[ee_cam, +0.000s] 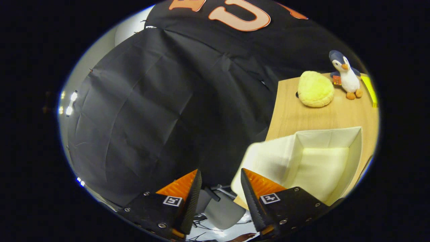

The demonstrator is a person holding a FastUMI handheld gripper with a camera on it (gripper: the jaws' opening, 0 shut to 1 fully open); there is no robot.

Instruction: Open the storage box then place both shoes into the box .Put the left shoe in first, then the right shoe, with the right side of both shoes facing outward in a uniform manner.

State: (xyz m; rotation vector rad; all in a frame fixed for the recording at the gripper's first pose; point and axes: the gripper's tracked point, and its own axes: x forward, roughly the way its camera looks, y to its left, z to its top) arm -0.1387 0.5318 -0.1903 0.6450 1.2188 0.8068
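The gripper point(221, 188) sits at the bottom centre of the frame, fingers parted with nothing between them. Just beside the right finger, lower right, stands the storage box point(355, 148), open and with no shoe inside; its near wall almost touches that finger. Beyond it on the wooden table point(289, 114) lie a yellow plush point(315, 89) and a toy penguin point(346, 74), upper right. The claw points largely off the table edge towards the black cloth, so I'd worry it clips and shoves the light box while swinging round.

No legible text; square coded marker tags on both jaws, unreadable.
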